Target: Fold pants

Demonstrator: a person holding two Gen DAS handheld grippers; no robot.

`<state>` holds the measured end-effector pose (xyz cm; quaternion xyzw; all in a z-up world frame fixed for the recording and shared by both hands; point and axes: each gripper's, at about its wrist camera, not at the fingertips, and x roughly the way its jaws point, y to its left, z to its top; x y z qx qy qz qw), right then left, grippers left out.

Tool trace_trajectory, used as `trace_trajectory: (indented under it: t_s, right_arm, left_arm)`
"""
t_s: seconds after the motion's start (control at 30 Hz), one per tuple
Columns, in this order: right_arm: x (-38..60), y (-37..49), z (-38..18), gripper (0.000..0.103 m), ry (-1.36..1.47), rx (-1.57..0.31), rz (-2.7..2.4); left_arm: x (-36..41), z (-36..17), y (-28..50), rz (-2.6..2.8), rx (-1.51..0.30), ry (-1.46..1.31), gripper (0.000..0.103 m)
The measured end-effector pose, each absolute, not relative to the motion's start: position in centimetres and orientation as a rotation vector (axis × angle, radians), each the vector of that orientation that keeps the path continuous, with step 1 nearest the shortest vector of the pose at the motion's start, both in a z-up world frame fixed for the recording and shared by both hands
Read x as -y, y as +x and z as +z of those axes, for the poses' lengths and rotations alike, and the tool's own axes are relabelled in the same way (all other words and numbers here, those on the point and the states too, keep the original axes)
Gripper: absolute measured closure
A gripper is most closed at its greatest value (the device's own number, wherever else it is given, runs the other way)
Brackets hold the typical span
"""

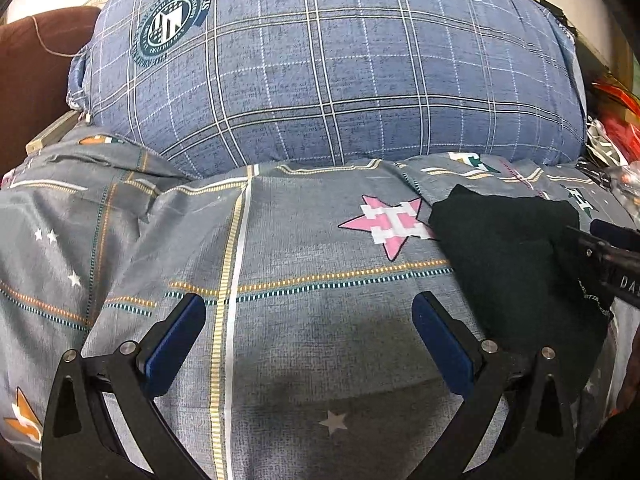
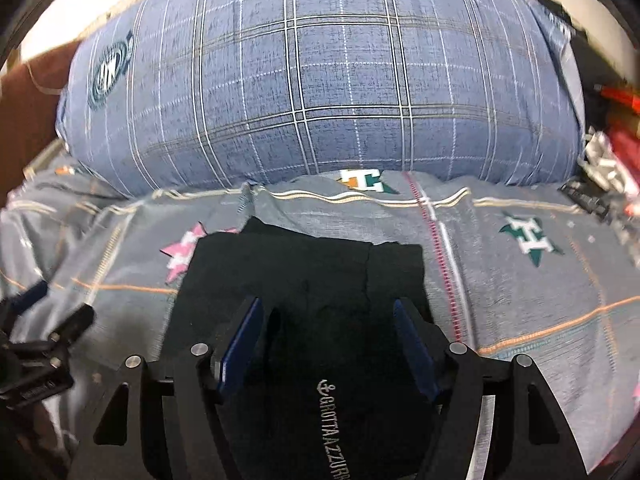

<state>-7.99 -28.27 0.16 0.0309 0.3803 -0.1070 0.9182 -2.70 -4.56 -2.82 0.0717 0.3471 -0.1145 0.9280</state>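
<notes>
- A grey patterned bedsheet (image 1: 304, 240) is seen spread across the bed, with a large blue checked pillow (image 1: 320, 64) lying behind it.
- The black pants (image 2: 304, 280) are found on the sheet as a compact, roughly rectangular bundle, apparently already folded; its long axis is judged to run from the right gripper away toward the pillow, though motion blur leaves the far edge uncertain.
- In the left wrist view the pants (image 1: 508, 256) are placed to the right of the left gripper (image 1: 308, 336), partly over a pink star print (image 1: 384, 222).
- The right gripper (image 2: 326, 344) is positioned directly over the near end of the bundle, so the right hand is judged the nearer one.
- The right jaws are held apart, with cloth below and between them but not pinched.
- The left jaws are spread wide over bare sheet, nothing being held.
- White brand lettering (image 2: 332, 428) is read along the bundle's near end.
</notes>
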Motion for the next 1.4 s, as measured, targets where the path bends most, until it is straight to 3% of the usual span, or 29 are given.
trace_trajectory:
  t_s: [1.4]
  right_arm:
    - [27.5,-7.2,-0.7,0.031,-0.012,-0.819,-0.249]
  left_arm:
    - [6.0,-3.6,-3.5,-0.269,-0.709,0.205,0.0]
